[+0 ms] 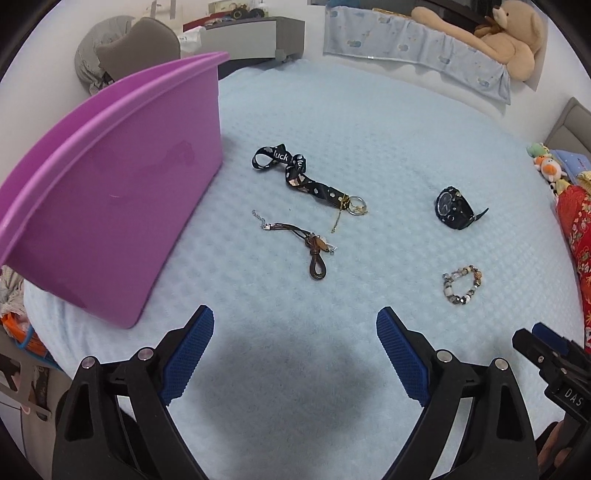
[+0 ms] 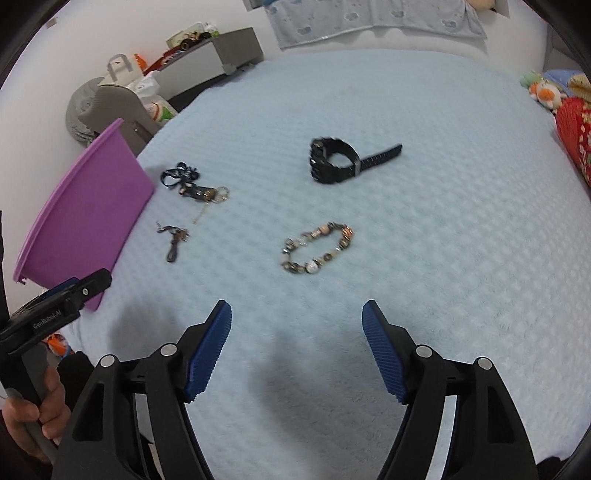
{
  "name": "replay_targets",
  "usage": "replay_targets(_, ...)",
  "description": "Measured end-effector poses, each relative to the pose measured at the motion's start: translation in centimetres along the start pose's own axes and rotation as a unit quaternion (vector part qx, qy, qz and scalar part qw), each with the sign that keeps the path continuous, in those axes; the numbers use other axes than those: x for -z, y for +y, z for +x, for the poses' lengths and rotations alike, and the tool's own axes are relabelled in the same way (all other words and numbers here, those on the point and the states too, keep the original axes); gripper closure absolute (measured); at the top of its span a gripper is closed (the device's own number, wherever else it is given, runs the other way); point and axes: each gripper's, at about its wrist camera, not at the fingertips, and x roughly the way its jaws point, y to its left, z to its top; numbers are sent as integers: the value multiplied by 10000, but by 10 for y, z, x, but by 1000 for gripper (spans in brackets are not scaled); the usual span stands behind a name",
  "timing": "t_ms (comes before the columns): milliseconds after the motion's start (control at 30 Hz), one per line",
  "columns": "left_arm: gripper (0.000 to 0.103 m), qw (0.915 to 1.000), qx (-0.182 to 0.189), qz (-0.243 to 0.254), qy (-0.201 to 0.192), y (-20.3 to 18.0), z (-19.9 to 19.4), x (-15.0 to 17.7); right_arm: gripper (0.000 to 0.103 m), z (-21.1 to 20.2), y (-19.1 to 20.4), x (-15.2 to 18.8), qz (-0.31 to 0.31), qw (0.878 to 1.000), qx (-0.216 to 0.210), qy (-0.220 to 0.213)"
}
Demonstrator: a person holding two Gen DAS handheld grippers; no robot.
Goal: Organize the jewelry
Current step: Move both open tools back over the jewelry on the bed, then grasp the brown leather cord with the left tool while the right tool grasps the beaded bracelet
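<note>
Here, the left gripper (image 1: 294, 338) hovers over the pale blue bed cover (image 1: 369, 140) with its jaws spread wide and nothing between them. The right gripper (image 2: 296, 330) hangs just beside it in the same way, jaws wide apart and empty. Nearest the right gripper lies a beaded bracelet (image 2: 317, 248), curled in a loop on the cover. To the left of that, a brown cord bracelet (image 1: 306, 243) with a thin silver chain rests close to the purple tub (image 1: 110, 192), which stands on the bed at the left edge. Just beyond the cord piece lies a black spotted lanyard (image 1: 295, 173) with a gold ring at one end. Farther right sits a black wristwatch (image 2: 336, 160), well apart from the others, its strap end pointing right. A teddy bear (image 1: 506, 33) lies beyond the bed.
</note>
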Motion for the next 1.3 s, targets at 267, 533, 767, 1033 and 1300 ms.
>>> replay_targets(267, 13, 9999, 54, -57, 79, -4, 31, -7, 32, 32, -8, -5, 99, 9997, 83, 202)
replay_targets(533, 13, 9995, 36, -141, 278, -5, 67, -8, 32, 63, -8, -15, -3, 9995, 236, 228)
replay_targets(767, 13, 9995, -47, -32, 297, -14, 93, -17, 32, 84, -7, -19, -72, 9990, 325, 288)
replay_targets(1033, 13, 9994, -103, -2, 344, -19, 114, -22, 28, 103, -1, -24, -287, 9975, 584, 264)
replay_targets(1300, 11, 9991, -162, -3, 382, -18, 132, -29, 23, 118, 4, -30, -475, 9959, 758, 124)
